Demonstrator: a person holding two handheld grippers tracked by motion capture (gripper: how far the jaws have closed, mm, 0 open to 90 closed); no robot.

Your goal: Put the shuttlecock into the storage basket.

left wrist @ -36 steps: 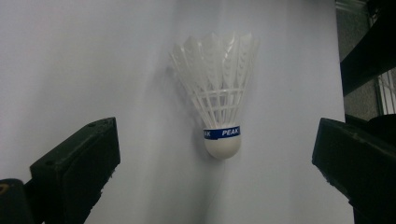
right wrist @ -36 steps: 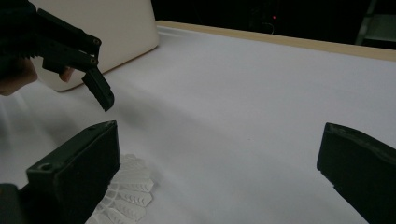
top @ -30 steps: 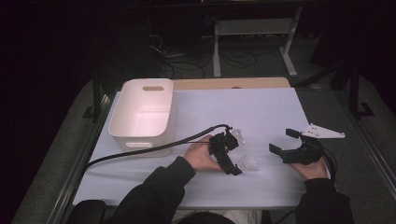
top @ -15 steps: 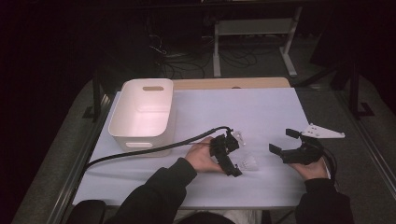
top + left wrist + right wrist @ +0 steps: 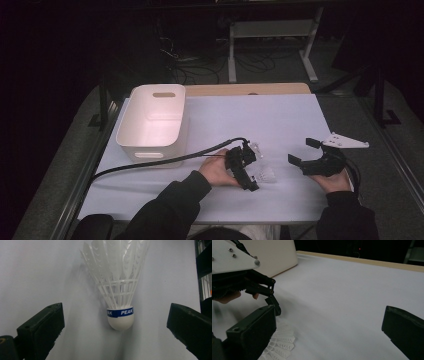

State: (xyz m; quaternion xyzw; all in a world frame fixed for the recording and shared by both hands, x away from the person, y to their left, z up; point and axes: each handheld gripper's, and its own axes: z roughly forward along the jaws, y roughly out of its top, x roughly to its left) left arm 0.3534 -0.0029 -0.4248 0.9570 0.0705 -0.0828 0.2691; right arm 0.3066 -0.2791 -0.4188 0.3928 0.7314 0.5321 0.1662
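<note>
We are holding the left gripper (image 5: 117,332) open around a shuttlecock (image 5: 120,290) lying on the white table cover (image 5: 280,120).

From the left, we are seeing the white bin (image 5: 152,120) standing well apart, then our left gripper (image 5: 250,167) spreading its jaws wide, the shuttlecock's cork end sitting between them and touching neither, feathers pointing away. Further right, we are keeping the right gripper (image 5: 305,152) open too, gripping nothing, near the shuttlecock (image 5: 263,176) but apart from it.

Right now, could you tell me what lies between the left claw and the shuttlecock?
Nothing: in the left gripper view, only bare white table cover separates the open left claw from the shuttlecock.
</note>
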